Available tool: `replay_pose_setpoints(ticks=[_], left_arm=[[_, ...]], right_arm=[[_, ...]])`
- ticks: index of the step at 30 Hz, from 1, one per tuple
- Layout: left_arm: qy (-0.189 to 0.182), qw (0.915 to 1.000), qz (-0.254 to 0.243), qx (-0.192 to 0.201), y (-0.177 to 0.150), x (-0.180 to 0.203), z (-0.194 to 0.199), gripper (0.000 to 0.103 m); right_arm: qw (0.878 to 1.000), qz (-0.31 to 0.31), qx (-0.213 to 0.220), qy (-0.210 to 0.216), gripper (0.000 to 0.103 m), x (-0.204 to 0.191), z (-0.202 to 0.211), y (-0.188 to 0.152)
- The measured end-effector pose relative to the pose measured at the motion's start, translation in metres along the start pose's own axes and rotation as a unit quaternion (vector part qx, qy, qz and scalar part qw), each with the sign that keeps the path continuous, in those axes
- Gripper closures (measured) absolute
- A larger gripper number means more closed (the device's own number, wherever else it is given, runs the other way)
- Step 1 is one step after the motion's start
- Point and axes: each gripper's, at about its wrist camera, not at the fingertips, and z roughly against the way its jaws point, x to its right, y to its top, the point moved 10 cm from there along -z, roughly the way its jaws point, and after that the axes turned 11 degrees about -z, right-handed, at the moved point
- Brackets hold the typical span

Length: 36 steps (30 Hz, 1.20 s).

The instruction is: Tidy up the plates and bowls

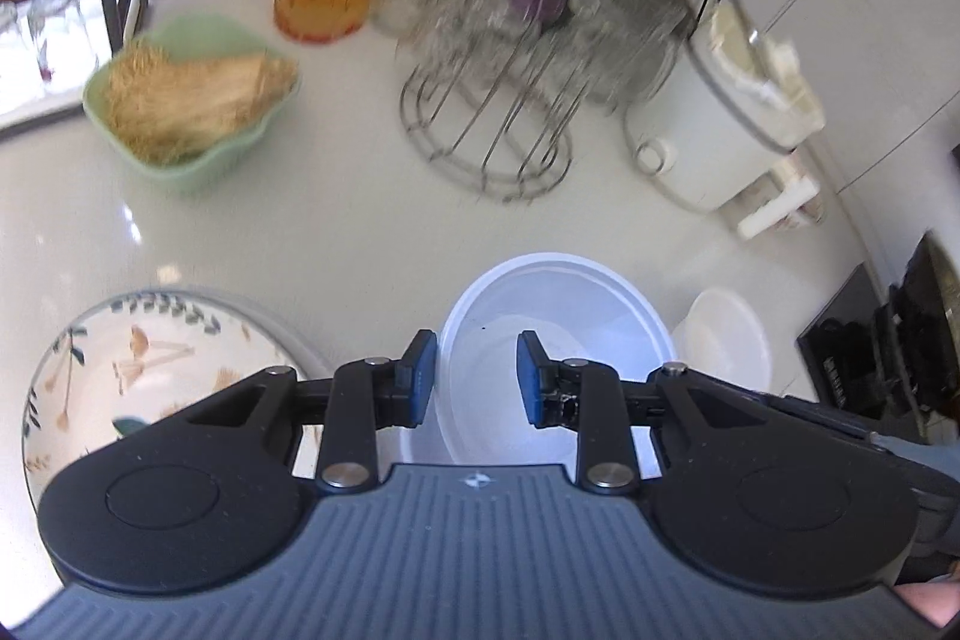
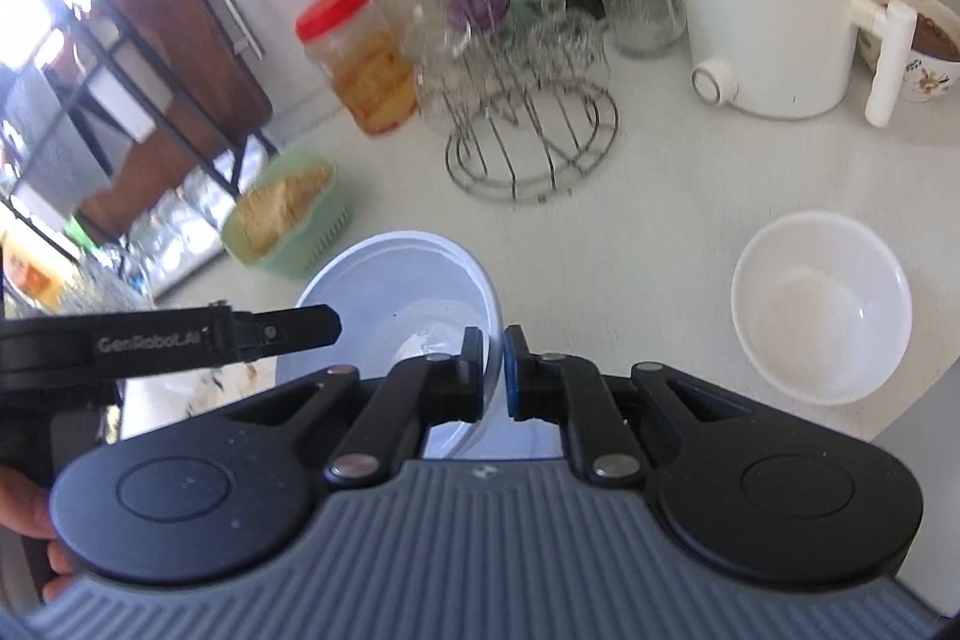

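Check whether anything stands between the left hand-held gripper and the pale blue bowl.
Nothing visible does. The left hand-held gripper is right at the pale blue bowl, with the bowl's left rim between its open fingers.

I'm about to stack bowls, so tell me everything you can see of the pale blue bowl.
The pale blue bowl is round, deep and empty, of smooth translucent plastic by its look, upright on the white counter. The right hand-held gripper is shut on its near rim. The left hand-held gripper brackets the rim on the opposite side, not clearly touching.
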Motion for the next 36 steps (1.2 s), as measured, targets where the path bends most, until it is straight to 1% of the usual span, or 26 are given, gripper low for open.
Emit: replay_pose_setpoints(ticks=[3,6,11,13,14,16,17,18,24,28,35,36], left_arm=[[-0.001,0.9999,-0.002,-0.016,-0.011,-0.002,-0.009,0.071],[-0.001,0.9998,-0.001,-0.021,-0.017,-0.004,-0.014,0.071],[0.003,0.9998,0.002,-0.021,-0.017,-0.007,-0.016,0.071],[0.002,0.9999,0.007,-0.014,-0.016,-0.009,-0.012,0.071],[0.002,0.9999,0.007,-0.013,-0.016,-0.009,-0.011,0.07],[0.001,0.9999,0.006,-0.011,-0.015,-0.011,-0.007,0.063],[0.001,0.9999,0.006,-0.01,-0.015,-0.013,-0.005,0.057],[0.002,0.9999,0.007,-0.007,-0.014,-0.015,-0.002,0.056],[0.003,0.9999,-0.001,0.01,-0.007,-0.018,0.021,0.056],[0.002,0.9997,-0.01,0.024,-0.002,-0.013,0.039,0.056],[0.008,0.9987,-0.028,0.042,0.0,-0.003,0.071,0.055],[0.01,0.9985,-0.031,0.045,-0.001,-0.003,0.076,0.051]], right_arm=[[1.0,-0.001,-0.011,-0.009,0.092,0.005,-0.007,-0.01],[1.0,-0.005,-0.018,-0.012,0.092,0.009,-0.01,-0.016],[1.0,-0.009,-0.021,-0.005,0.091,0.008,-0.011,-0.018],[1.0,-0.013,-0.021,-0.002,0.091,0.007,-0.011,-0.018],[1.0,-0.014,-0.02,-0.001,0.091,0.007,-0.01,-0.018],[1.0,-0.019,-0.017,0.003,0.091,0.005,-0.008,-0.017],[1.0,-0.022,-0.015,0.007,0.091,0.004,-0.006,-0.016],[1.0,-0.025,-0.012,0.009,0.091,0.003,-0.003,-0.014],[0.999,-0.018,0.024,0.017,0.091,-0.004,0.019,0.0],[0.998,-0.008,0.052,0.019,0.091,-0.01,0.035,0.007],[0.996,0.003,0.085,0.013,0.091,-0.017,0.056,0.012],[0.996,0.006,0.089,0.012,0.091,-0.017,0.058,0.013]])
